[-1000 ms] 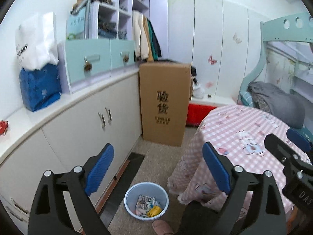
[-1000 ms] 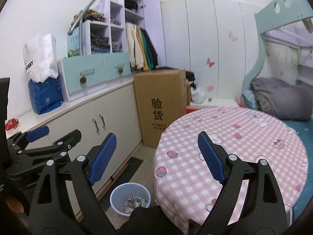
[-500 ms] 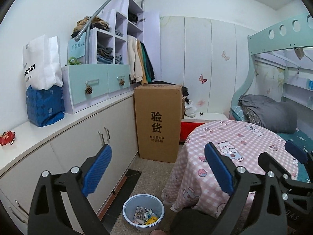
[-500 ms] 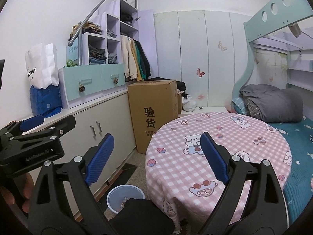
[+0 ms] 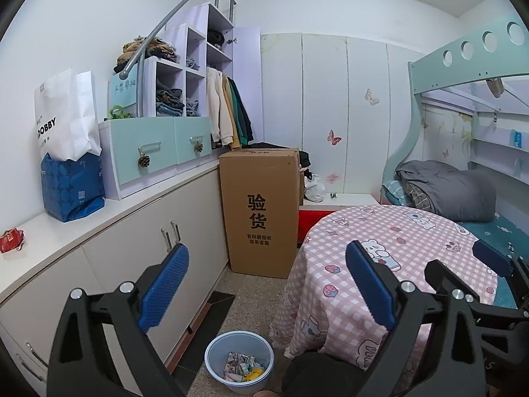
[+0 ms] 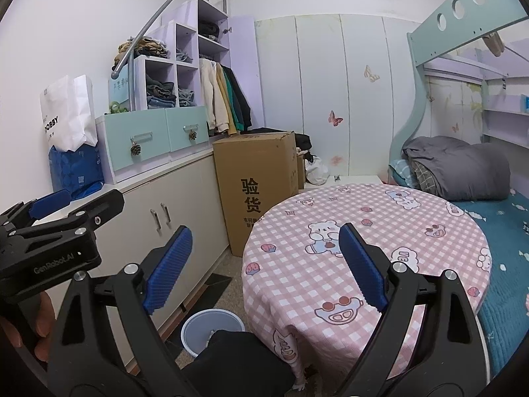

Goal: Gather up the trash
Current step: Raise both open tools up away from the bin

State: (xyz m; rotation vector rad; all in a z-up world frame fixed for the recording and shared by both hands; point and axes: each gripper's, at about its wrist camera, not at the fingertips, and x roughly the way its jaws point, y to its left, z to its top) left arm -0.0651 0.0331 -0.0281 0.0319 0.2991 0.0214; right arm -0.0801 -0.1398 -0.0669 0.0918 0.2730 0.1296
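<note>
Left wrist view alone shows wrappers (image 5: 243, 367) in bin (image 5: 215, 357).

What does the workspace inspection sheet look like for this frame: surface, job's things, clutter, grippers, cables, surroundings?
Surface: round table under a pink checked cloth, nothing lying on it.
Job's things: blue bin on the floor beside the table, wrappers inside; red wrapper on the countertop.
Clutter: cardboard box, white paper bag in a blue bag.
Grippers: left gripper open, empty; right gripper open, empty.
Cables: nothing seen.
Surroundings: bunk bed, grey blanket, shelves of clothes.
</note>
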